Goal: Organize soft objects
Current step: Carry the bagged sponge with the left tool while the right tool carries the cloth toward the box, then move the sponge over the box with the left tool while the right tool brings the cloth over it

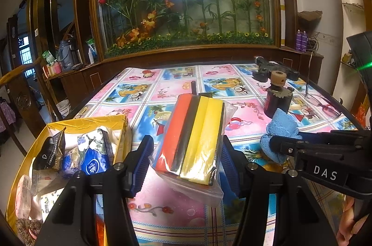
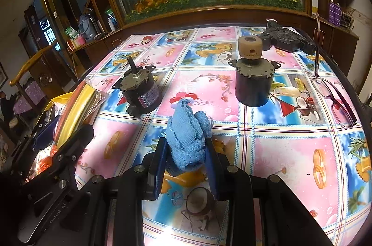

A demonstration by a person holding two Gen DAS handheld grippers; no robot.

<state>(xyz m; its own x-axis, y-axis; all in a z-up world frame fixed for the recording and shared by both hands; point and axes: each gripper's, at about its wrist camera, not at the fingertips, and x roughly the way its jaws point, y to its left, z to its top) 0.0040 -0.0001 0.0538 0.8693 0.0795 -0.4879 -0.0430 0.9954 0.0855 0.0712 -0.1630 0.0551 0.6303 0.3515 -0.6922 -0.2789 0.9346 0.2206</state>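
My left gripper [image 1: 186, 153] is shut on a plastic-wrapped pack of sponges [image 1: 195, 136], orange, black and yellow, held above the table. The pack also shows in the right wrist view [image 2: 76, 104] at the left. My right gripper [image 2: 186, 153] is shut on a crumpled blue cloth [image 2: 188, 136], held just above the tablecloth. The cloth and the right gripper also show in the left wrist view [image 1: 279, 129] at the right. A yellow box [image 1: 30, 148] at the left holds several soft packs and a scourer.
Two small motors [image 2: 139, 90] [image 2: 253, 80] stand on the patterned tablecloth [image 2: 290, 153]. Glasses [image 2: 334, 99] lie at the right edge. A black part [image 2: 288, 38] lies at the far right. A wooden cabinet with a flower display stands behind.
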